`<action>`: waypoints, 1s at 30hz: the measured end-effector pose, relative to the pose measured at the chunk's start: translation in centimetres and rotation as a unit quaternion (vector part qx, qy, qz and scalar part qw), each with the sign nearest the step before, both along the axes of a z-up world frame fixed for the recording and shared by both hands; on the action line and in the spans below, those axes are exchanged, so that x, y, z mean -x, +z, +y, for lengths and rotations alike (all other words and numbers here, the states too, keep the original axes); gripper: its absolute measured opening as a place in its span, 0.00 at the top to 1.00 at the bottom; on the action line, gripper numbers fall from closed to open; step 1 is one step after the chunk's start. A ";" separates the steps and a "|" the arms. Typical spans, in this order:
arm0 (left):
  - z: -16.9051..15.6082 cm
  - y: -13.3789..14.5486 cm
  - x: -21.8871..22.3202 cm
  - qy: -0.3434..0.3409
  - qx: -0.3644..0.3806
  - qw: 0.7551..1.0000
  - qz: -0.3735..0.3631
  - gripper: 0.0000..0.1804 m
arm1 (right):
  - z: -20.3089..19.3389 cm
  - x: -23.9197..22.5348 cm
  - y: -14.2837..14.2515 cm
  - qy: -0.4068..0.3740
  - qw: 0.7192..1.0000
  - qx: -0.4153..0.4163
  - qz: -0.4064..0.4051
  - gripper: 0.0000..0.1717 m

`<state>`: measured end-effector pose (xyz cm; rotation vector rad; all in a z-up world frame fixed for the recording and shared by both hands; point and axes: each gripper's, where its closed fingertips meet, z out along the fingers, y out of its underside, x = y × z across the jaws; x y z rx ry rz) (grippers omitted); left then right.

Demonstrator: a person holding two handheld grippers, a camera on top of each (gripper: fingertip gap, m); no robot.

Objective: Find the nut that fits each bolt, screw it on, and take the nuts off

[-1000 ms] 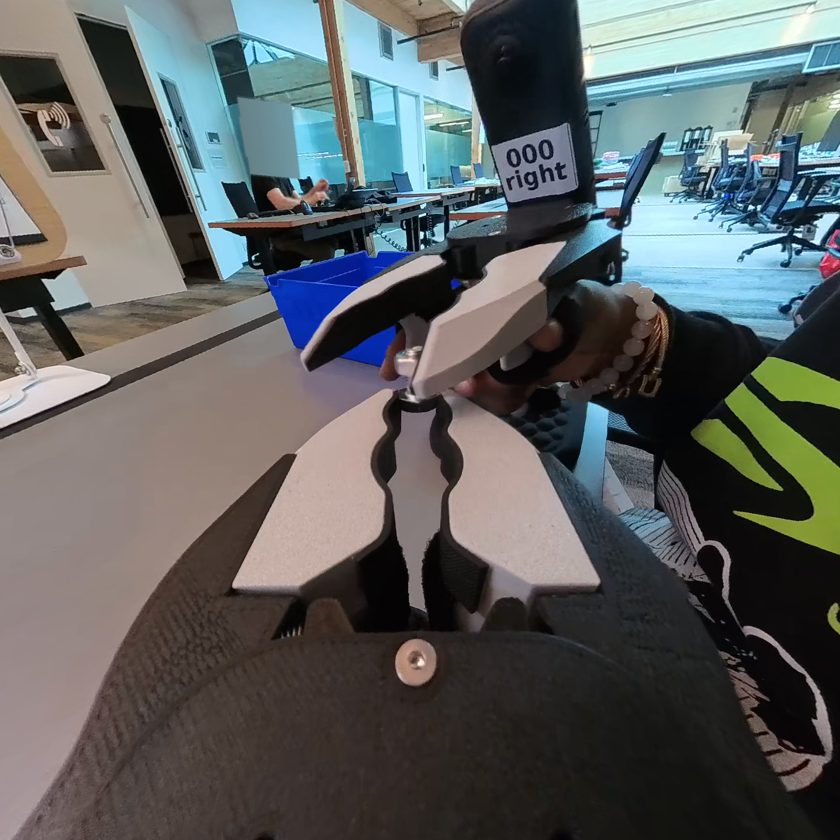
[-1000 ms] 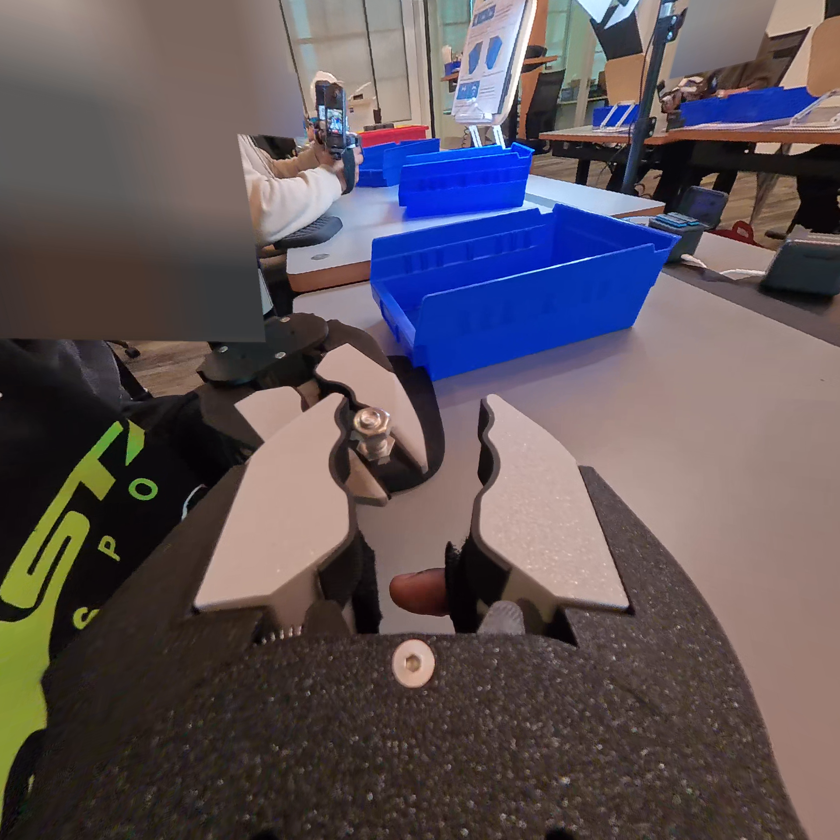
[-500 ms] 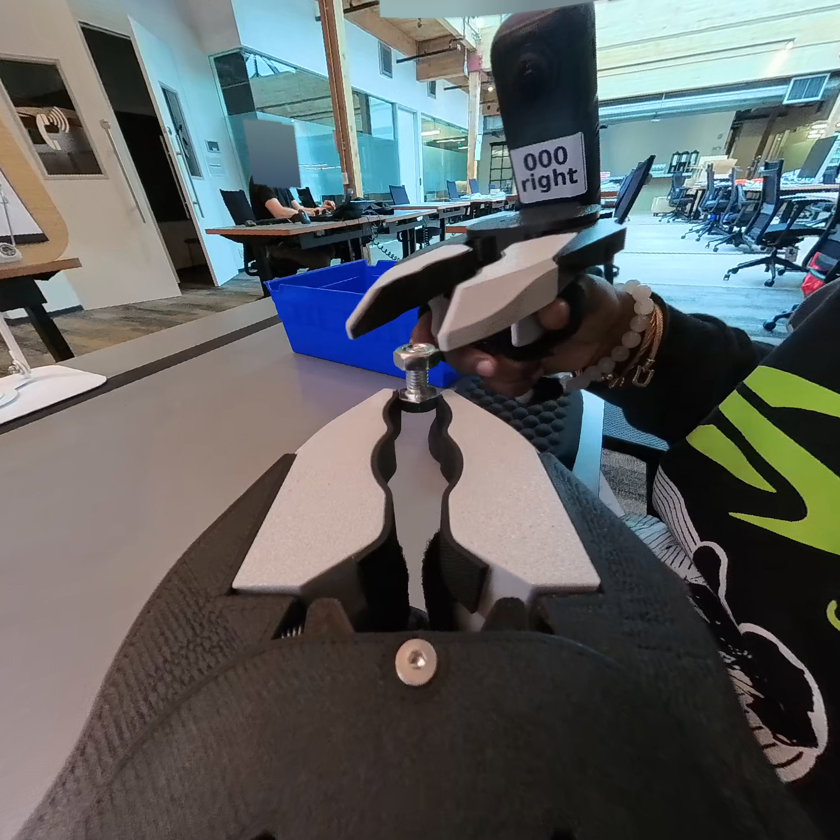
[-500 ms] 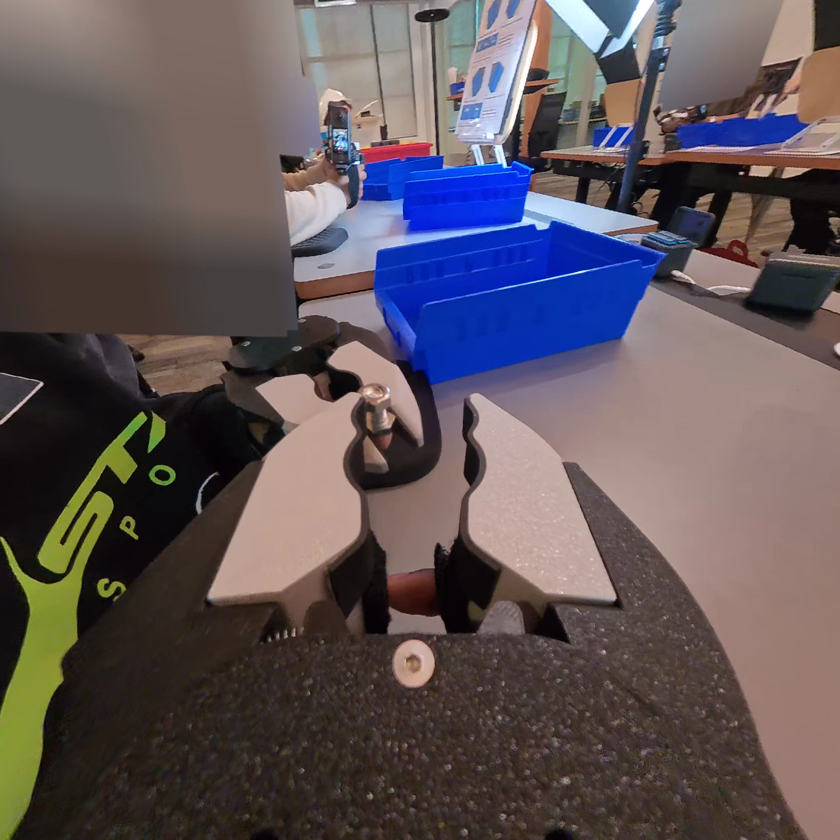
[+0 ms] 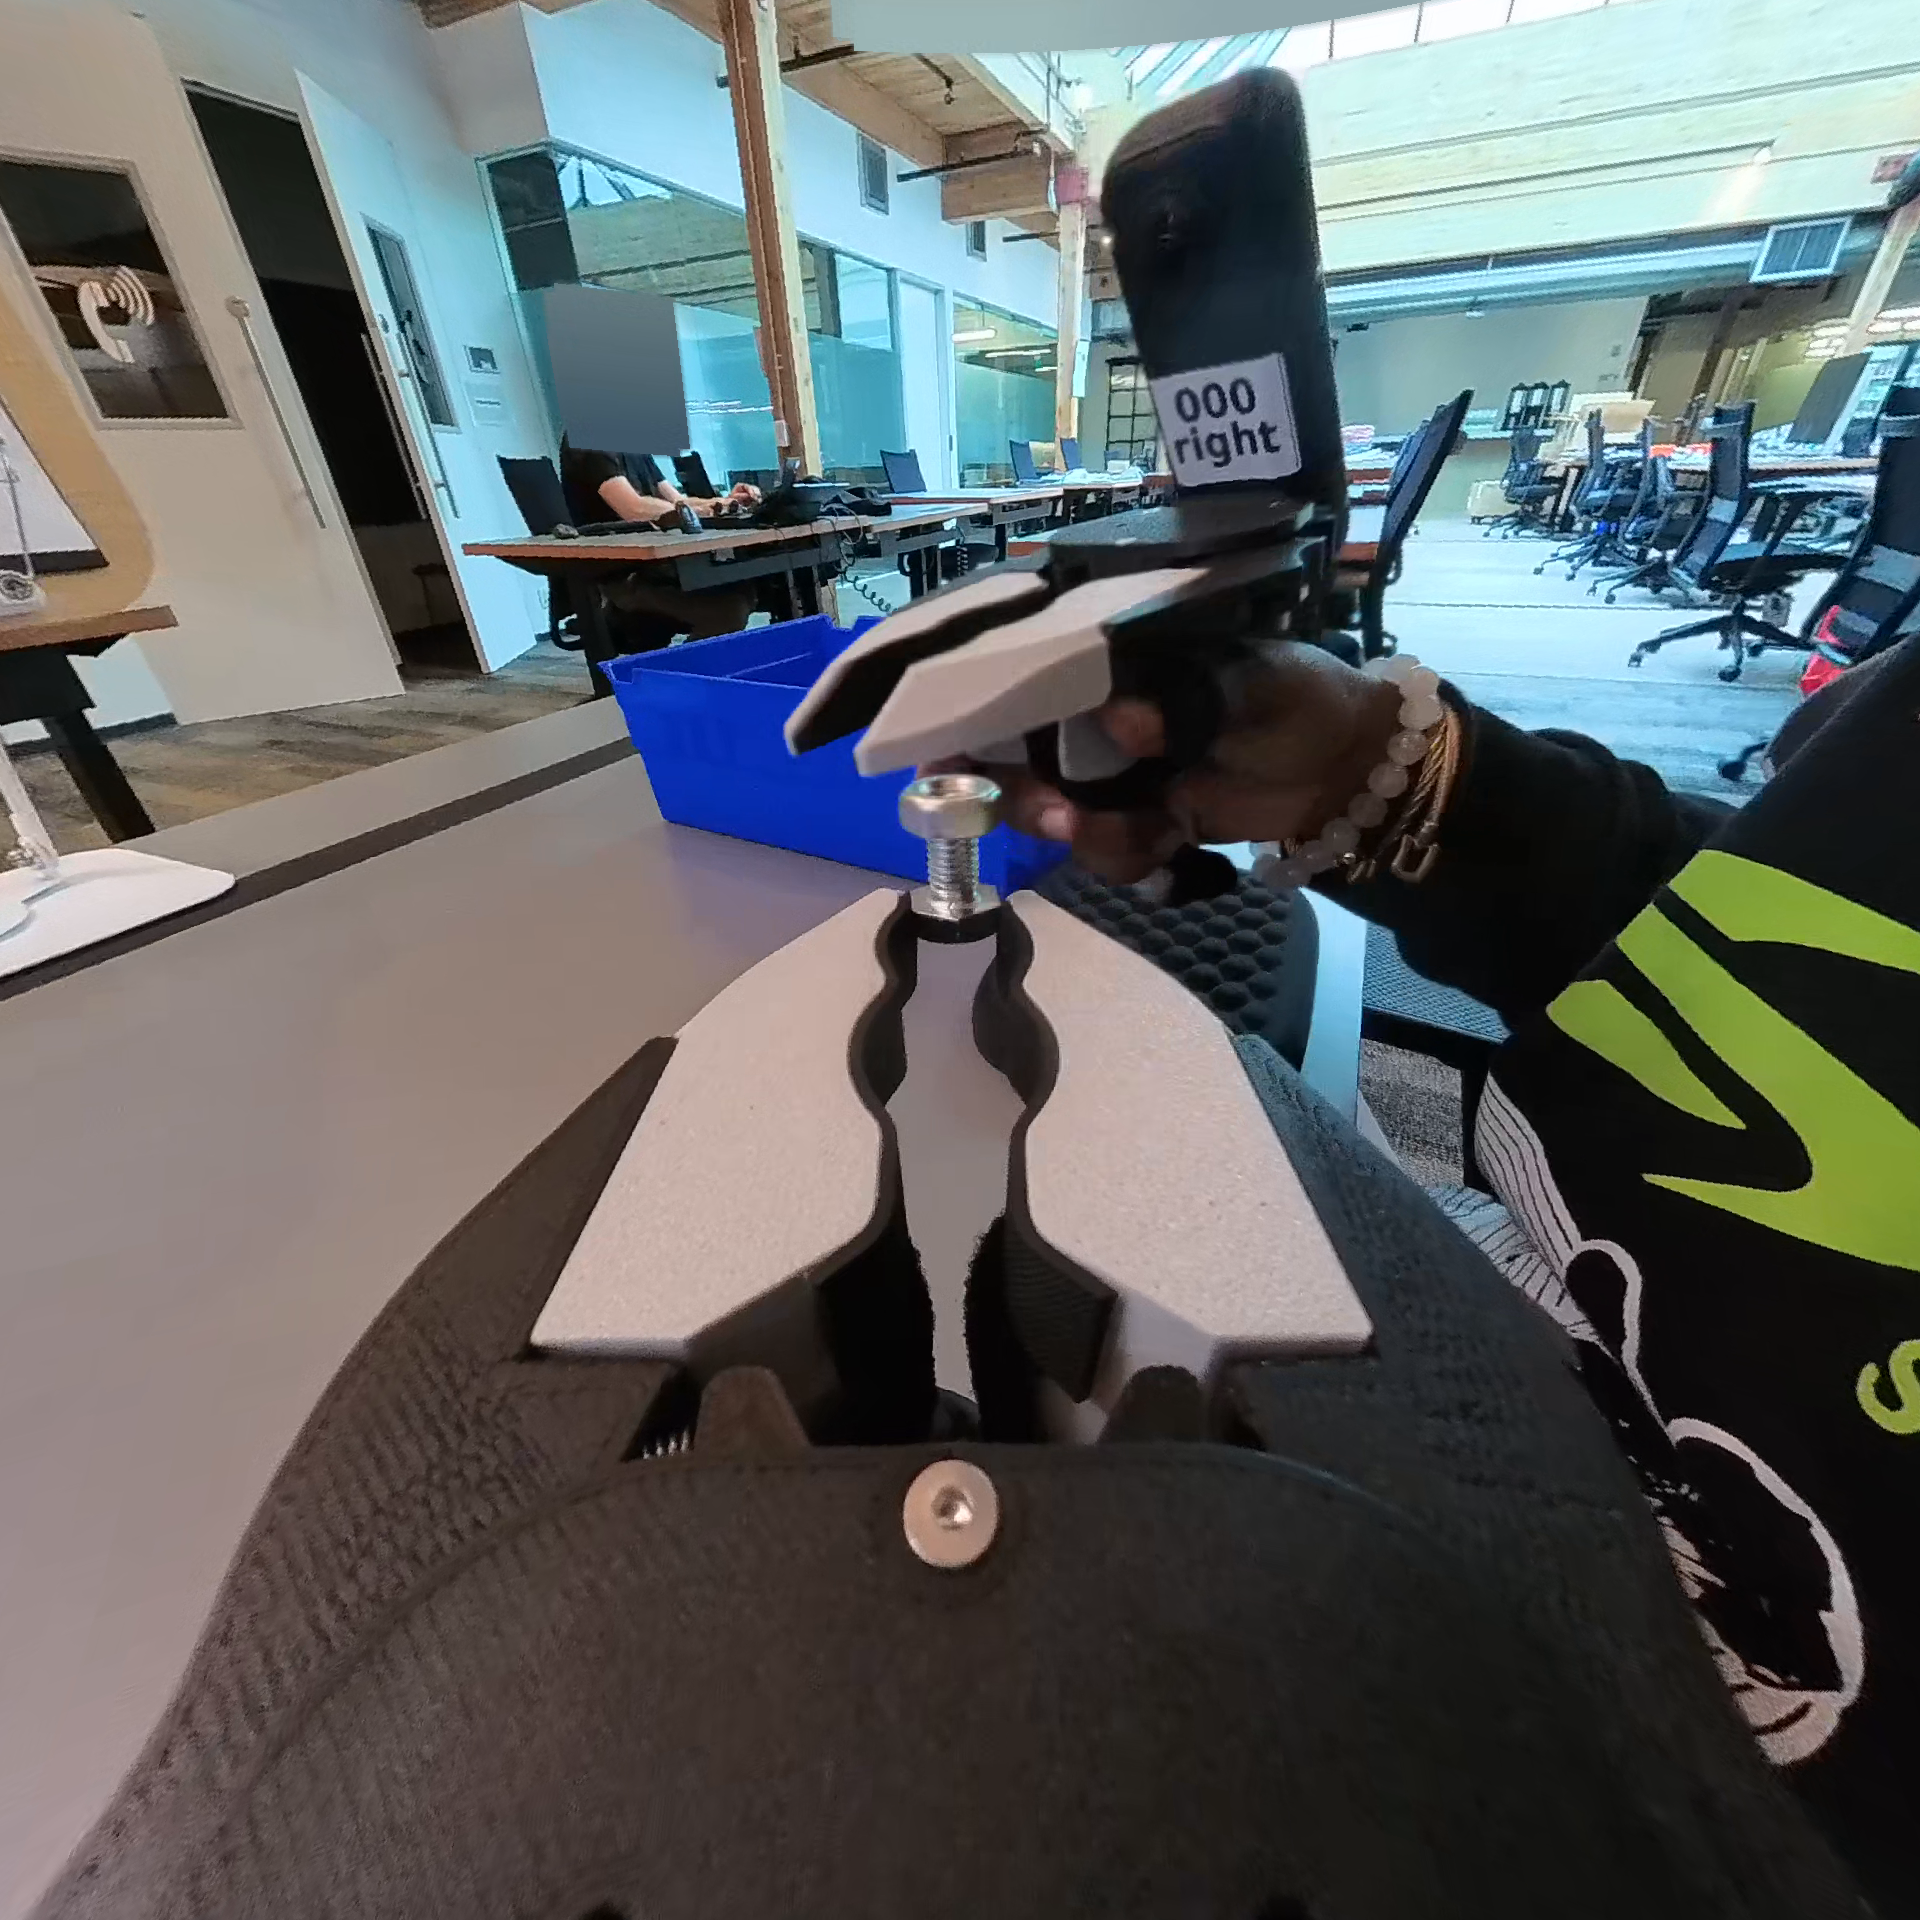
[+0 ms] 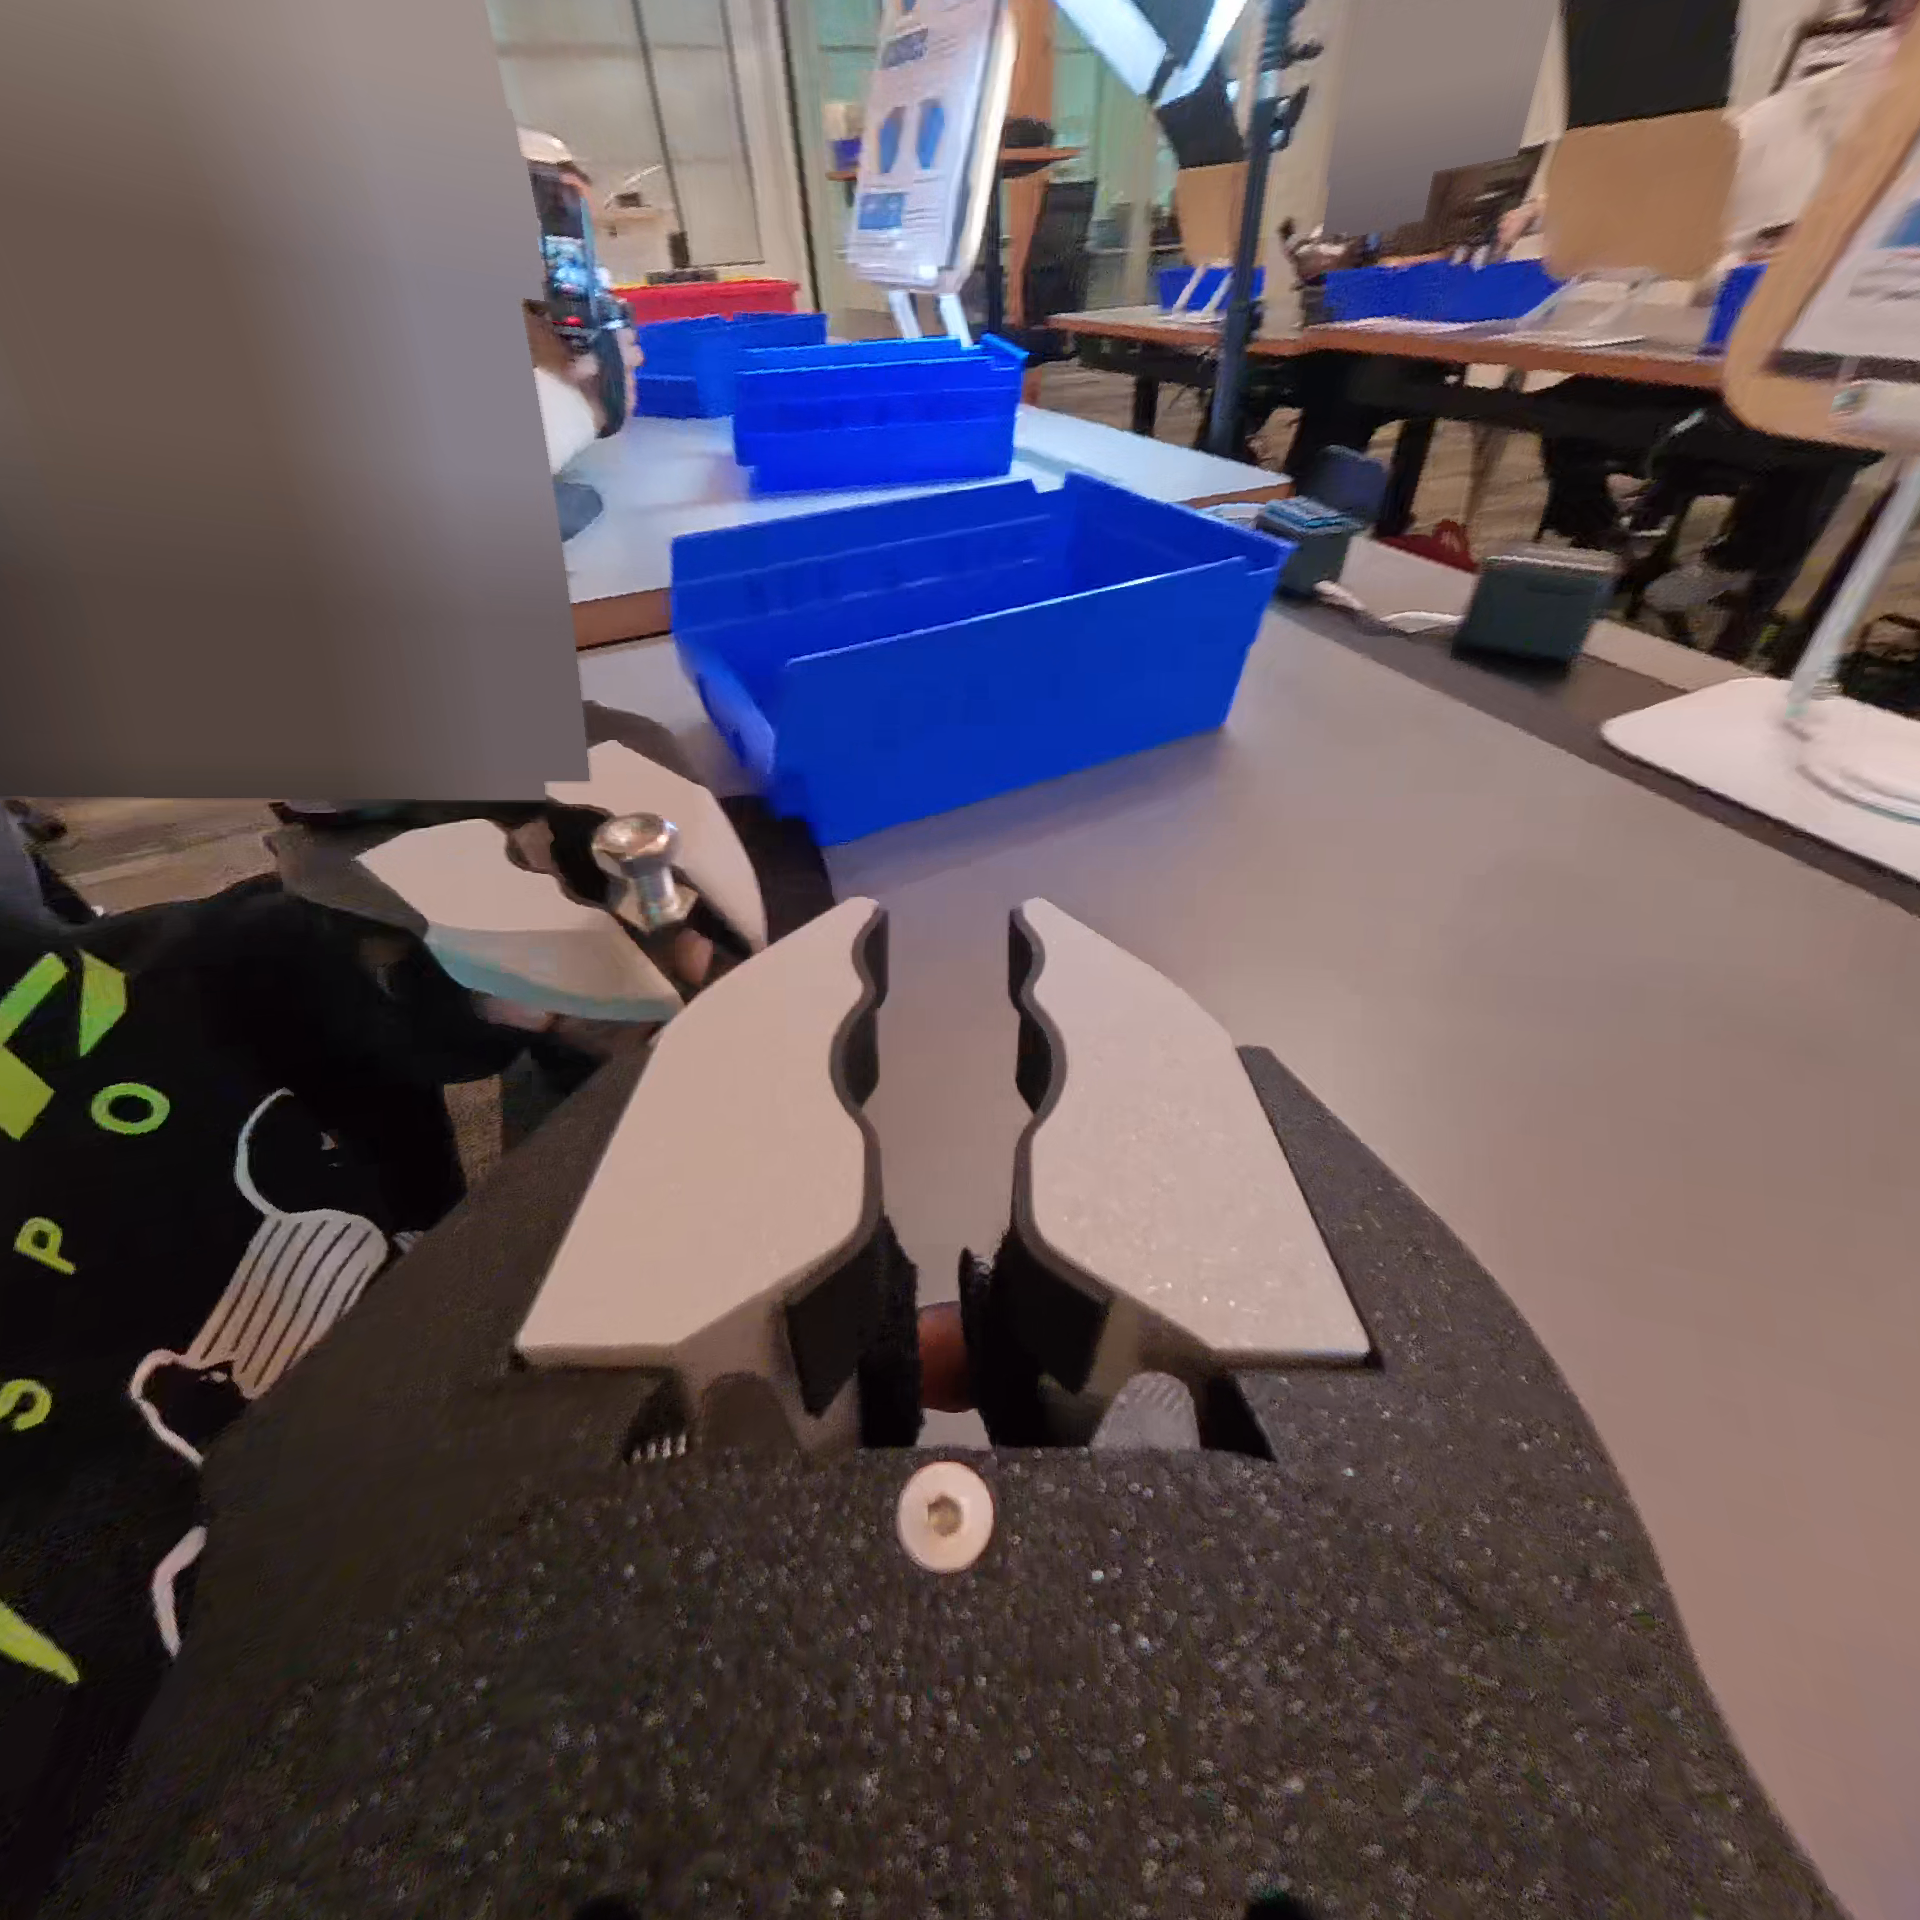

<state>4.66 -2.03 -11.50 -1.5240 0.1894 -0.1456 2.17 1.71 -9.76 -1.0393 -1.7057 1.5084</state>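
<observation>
My left gripper [image 5: 951, 920] is shut on the lower hex end of a silver bolt [image 5: 951, 862], which stands upright from its fingertips. A silver nut [image 5: 951, 805] sits at the bolt's top end. My right gripper [image 5: 842, 743] hovers just above and behind the nut without touching it. In the right wrist view my right gripper [image 6: 951, 914] is narrowly open, with only bare table between its pads. The bolt [image 6: 644, 883] in the left gripper [image 6: 655, 920] lies to its left.
A blue bin [image 5: 748, 748] stands on the grey table [image 5: 416, 987] just beyond the grippers; it also shows in the right wrist view [image 6: 987, 707]. A white stand base [image 6: 1745, 758] sits at the far right. More blue bins [image 6: 873, 416] stand on the table behind.
My right gripper let go of the nut, lifted up and away from the bolt, and narrowed its jaws on air. My left gripper kept its hold on the bolt.
</observation>
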 end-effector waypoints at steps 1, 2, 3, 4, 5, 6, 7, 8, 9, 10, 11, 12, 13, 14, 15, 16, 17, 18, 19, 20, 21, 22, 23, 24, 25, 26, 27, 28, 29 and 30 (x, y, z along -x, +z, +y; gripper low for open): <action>0.0 -0.1 0.1 0.002 0.003 1.000 0.001 0.92 | 0.2 -0.3 0.3 0.006 1.000 0.010 0.003 0.88; 0.1 -0.2 0.1 0.003 0.005 1.000 0.002 0.92 | 0.0 -0.6 0.7 0.018 1.000 0.023 0.007 0.88; 0.1 -0.2 0.1 0.003 0.005 1.000 0.001 0.92 | -0.4 -0.9 1.0 0.028 0.999 0.029 0.013 0.88; 0.2 -0.3 0.1 0.002 0.006 1.000 0.001 0.92 | -0.7 -1.0 1.1 0.036 0.999 0.029 0.015 0.85; 0.2 -0.3 0.0 0.001 0.007 1.000 0.002 0.92 | -1.2 -1.1 1.0 0.045 0.999 0.026 0.014 0.83; 0.2 -0.3 0.0 0.001 0.008 1.000 0.004 0.92 | -1.8 -1.1 0.9 0.056 0.998 0.024 0.011 0.79; 0.3 -0.3 -0.1 0.001 0.008 1.000 0.005 0.92 | -2.4 -1.2 0.9 0.069 0.997 0.025 0.008 0.76; 0.3 -0.3 -0.1 0.000 0.009 1.000 0.006 0.92 | -3.0 -1.2 0.9 0.081 0.996 0.029 0.008 0.74; 0.3 -0.3 -0.1 0.000 0.011 1.000 0.007 0.92 | -3.6 -1.2 1.0 0.091 0.995 0.033 0.009 0.73; 0.3 -0.4 -0.1 0.000 0.012 1.000 0.007 0.92 | -4.1 -1.2 1.1 0.099 0.994 0.037 0.010 0.72; 0.4 -0.4 -0.2 0.000 0.013 1.000 0.008 0.92 | -4.5 -1.1 1.1 0.104 0.994 0.039 0.010 0.71; 0.4 -0.4 -0.2 0.000 0.014 1.000 0.010 0.92 | -4.9 -0.9 1.1 0.107 0.993 0.040 0.009 0.71; 0.4 -0.4 -0.3 0.000 0.014 1.000 0.011 0.92 | -5.1 -0.8 1.0 0.109 0.993 0.039 0.008 0.71; 0.4 -0.4 -0.3 -0.001 0.013 1.000 0.011 0.92 | -5.3 -0.6 0.8 0.109 0.993 0.036 0.004 0.71; 0.4 -0.4 -0.4 -0.002 0.012 1.000 0.010 0.92 | -5.3 -0.5 0.6 0.106 0.994 0.031 0.001 0.71; 0.4 -0.3 -0.4 -0.004 0.010 1.000 0.010 0.92 | -5.2 -0.4 0.4 0.104 0.994 0.025 -0.001 0.71; 0.4 -0.3 -0.4 -0.003 0.009 1.000 0.010 0.92 | -5.0 -0.4 0.3 0.102 0.995 0.021 -0.002 0.71; 0.3 -0.2 -0.3 -0.002 0.009 1.000 0.009 0.92 | -4.6 -0.5 0.3 0.103 0.995 0.020 -0.002 0.71; 0.3 -0.2 -0.1 0.001 0.006 1.000 0.007 0.92 | -4.1 -0.6 0.3 0.099 0.995 0.018 -0.003 0.71; 0.1 -0.1 0.0 -0.001 0.003 1.000 0.005 0.92 | -3.2 -0.6 0.4 0.081 0.997 0.017 -0.003 0.75; 0.0 0.0 0.0 -0.004 0.000 1.000 0.001 0.92 | -1.8 -0.3 0.4 0.049 0.999 0.013 0.002 0.83; 0.0 0.0 0.1 -0.001 0.001 1.000 0.000 0.92 | -1.0 -0.3 0.4 0.035 0.999 0.009 0.007 0.85; 0.1 -0.2 0.2 0.002 0.005 1.000 0.003 0.92 | -0.7 -0.6 0.5 0.037 0.999 0.012 0.006 0.86; 0.1 -0.3 0.2 0.003 0.009 1.000 0.006 0.92 | -0.8 -0.9 0.7 0.045 0.999 0.015 0.005 0.86; 0.2 -0.4 0.2 0.003 0.010 1.000 0.006 0.92 | -1.0 -1.1 0.9 0.053 0.998 0.016 0.007 0.86; 0.3 -0.5 0.1 0.002 0.012 1.000 0.007 0.92 | -1.4 -1.3 1.0 0.061 0.998 0.015 0.007 0.85; 0.4 -0.6 0.1 0.004 0.014 1.000 0.008 0.92 | -1.9 -1.5 1.0 0.072 0.997 0.012 0.004 0.85; 0.4 -0.7 0.2 0.008 0.019 1.000 0.014 0.92 | -2.6 -1.6 0.9 0.086 0.996 0.009 -0.002 0.84; 0.5 -0.9 0.3 0.016 0.025 0.999 0.024 0.92 | -3.2 -1.8 0.8 0.099 0.995 0.006 -0.010 0.84; 0.6 -1.2 0.4 0.026 0.032 0.998 0.038 0.92 | -3.8 -1.8 0.6 0.106 0.994 0.000 -0.019 0.83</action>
